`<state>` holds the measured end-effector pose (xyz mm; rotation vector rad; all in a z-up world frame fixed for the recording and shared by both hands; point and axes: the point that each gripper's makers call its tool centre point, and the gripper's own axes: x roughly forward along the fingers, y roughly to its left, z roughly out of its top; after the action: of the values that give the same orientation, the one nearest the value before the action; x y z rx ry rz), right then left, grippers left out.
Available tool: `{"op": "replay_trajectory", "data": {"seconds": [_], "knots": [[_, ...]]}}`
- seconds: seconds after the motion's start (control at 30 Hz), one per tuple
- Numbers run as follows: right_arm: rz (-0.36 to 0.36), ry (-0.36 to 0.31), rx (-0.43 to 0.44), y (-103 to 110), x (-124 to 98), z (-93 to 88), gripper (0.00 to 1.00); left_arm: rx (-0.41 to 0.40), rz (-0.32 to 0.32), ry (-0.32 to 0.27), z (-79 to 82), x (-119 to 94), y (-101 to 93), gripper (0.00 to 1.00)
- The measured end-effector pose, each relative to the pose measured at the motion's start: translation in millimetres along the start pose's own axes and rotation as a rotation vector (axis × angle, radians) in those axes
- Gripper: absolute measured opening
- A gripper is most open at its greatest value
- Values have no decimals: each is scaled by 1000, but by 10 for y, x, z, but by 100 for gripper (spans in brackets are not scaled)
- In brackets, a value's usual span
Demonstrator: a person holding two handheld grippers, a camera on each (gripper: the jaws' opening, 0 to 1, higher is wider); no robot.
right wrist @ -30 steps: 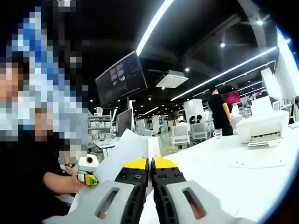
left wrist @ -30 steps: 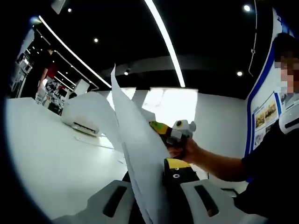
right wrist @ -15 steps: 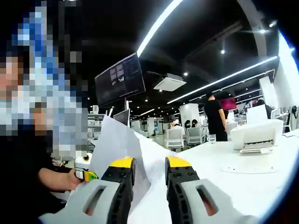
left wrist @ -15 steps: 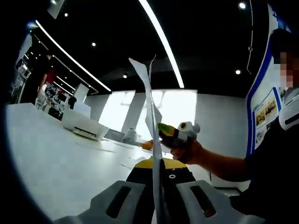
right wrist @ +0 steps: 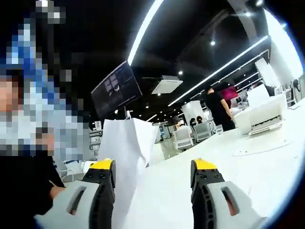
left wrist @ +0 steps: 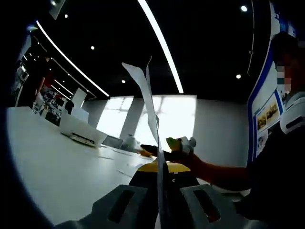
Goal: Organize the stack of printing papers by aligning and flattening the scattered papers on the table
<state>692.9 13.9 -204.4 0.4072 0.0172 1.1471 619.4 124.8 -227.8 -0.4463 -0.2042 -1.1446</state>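
In the left gripper view, a white printer (left wrist: 82, 132) is seen far on the left of the wide white table (left wrist: 52, 181); one loose flat sheet (left wrist: 125, 151) lies near it on the table top, so not all paper is collected yet. In the middle, the thin white sheets of printing paper (left wrist: 151, 124) are held upright, seen edge-on, with their lower part between the yellow-tipped jaws of the left gripper (left wrist: 159, 168), which are closed on them. The sheets are probably held vertical so that their edges can be aligned before they are laid flat. To the right, the person's hand (left wrist: 190, 160) with the other gripper is seen just beyond the paper.

In the right gripper view, the same white sheets (right wrist: 125, 157) stand at the left, just beside the left jaw. The jaws of the right gripper (right wrist: 153, 171) stand wide apart and nothing is gripped, likely so the paper is released or taken again at a better place. Far on the right, the printer (right wrist: 263, 114) stands on the table (right wrist: 238, 162).
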Motion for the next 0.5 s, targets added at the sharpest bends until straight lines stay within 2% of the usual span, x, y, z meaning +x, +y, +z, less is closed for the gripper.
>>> {"op": "replay_trajectory", "data": {"seconds": [0.07, 0.13, 0.2, 0.27, 0.3, 0.4, 0.5], "knots": [[45, 9, 54, 43, 23, -76, 59, 1, -15, -5, 7, 6, -28, 5], [92, 35, 92, 118, 33, -171, 53, 4, -18, -6, 5, 8, -36, 5], [155, 67, 107, 240, 21, -262, 36, 1, -20, -6, 5, 8, -35, 5], [182, 72, 99, 301, 11, -284, 17, 0, -18, -4, -1, 10, -32, 5], [193, 74, 89, 329, 4, -290, 11, -1, -18, -4, -2, 11, -31, 5], [198, 75, 56, 351, -14, -277, 4, -8, -13, -2, -7, 11, -13, 5], [251, 69, 19, 472, -50, -226, 0, -11, -2, 2, -17, 11, 10, 5]]}}
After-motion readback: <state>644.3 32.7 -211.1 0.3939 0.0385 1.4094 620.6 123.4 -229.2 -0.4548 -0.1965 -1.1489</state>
